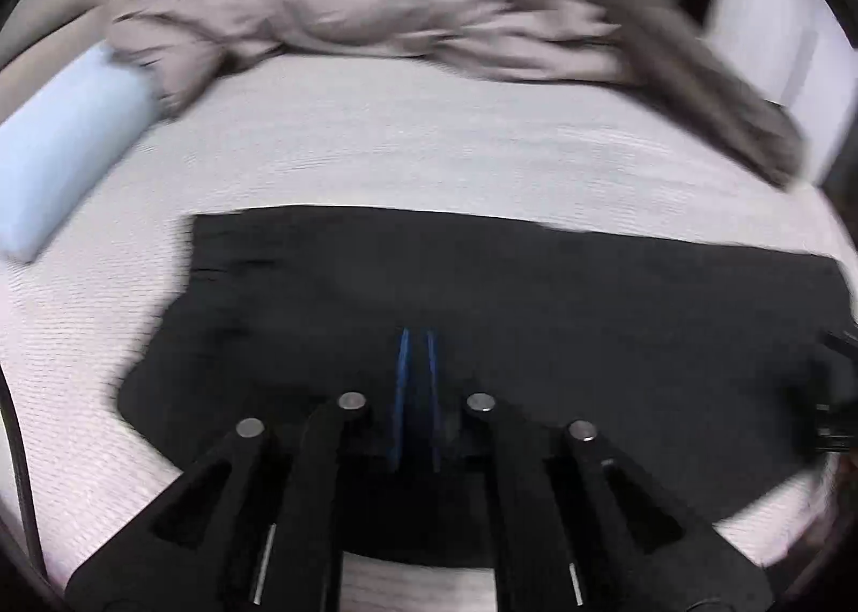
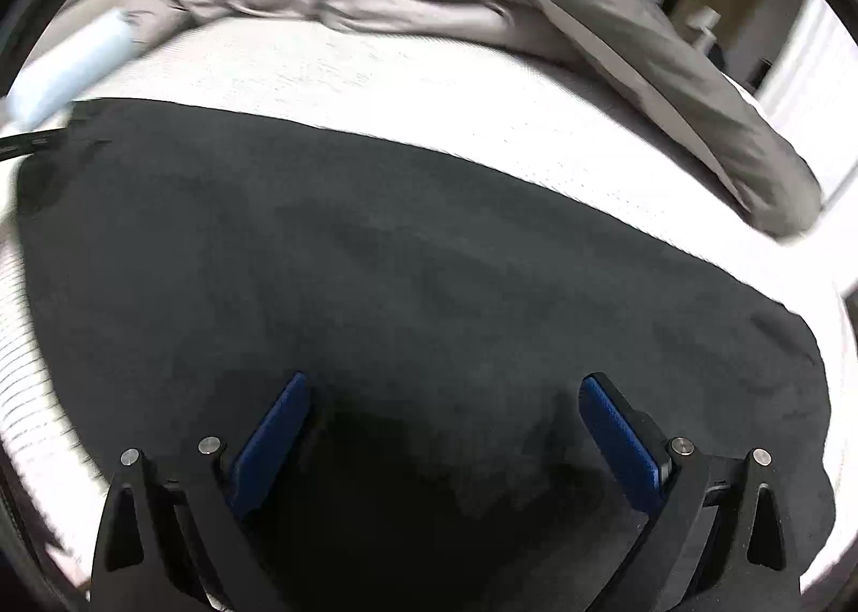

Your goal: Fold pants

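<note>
black pants [image 2: 429,258] lay flat on the bed [image 1: 375,145], both views blurred.
left gripper [image 1: 418,344] fingers nearly closed, any cloth between them unclear; right gripper [image 2: 445,386] fingers wide above the pants.

The left gripper [image 1: 417,344] points forward and down, its two blue pads [image 1: 401,386] drawn nearly together with only a thin slit between them; whether they pinch anything cannot be told. The right gripper [image 2: 445,386] points the same way, its jaws spread wide, blue pads [image 2: 273,440] angled outward and gripping nothing.
</note>
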`<action>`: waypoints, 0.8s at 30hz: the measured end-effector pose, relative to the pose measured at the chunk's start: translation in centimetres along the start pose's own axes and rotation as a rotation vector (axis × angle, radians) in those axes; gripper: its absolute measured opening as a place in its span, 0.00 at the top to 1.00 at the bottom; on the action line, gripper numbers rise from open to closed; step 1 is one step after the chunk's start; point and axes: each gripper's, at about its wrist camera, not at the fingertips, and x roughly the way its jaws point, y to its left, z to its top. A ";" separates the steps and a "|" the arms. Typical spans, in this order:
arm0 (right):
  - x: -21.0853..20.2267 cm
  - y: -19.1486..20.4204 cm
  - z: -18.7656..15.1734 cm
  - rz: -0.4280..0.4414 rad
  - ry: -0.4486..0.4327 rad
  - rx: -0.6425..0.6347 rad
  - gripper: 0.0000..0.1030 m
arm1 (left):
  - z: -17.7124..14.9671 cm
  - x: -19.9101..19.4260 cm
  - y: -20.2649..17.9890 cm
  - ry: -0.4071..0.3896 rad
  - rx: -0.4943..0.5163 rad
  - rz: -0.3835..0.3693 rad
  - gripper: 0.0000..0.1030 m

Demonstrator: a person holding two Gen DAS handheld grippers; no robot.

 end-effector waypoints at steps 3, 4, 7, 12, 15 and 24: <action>-0.8 0.7 -1.2 0.046 0.014 -0.064 0.01 | -0.5 0.1 -6.0 0.013 0.086 -0.119 0.38; -0.9 0.5 -1.9 0.027 0.026 -0.091 0.01 | -0.9 0.3 -7.8 0.012 0.108 -0.157 0.27; -1.4 -3.3 -4.1 0.008 0.047 -0.040 0.01 | -2.6 0.7 -14.2 0.061 0.194 -0.245 0.26; -2.7 -14.5 -9.7 -0.227 0.121 0.222 0.01 | -4.8 3.1 -19.6 0.162 0.328 -0.172 0.26; -3.5 -19.5 -12.5 -0.316 0.136 0.366 0.01 | -5.0 2.9 -20.6 0.152 0.323 -0.158 0.24; -11.2 -28.4 -19.1 -0.022 -0.112 0.831 0.01 | -6.1 -1.3 -26.8 0.063 0.352 -0.323 0.22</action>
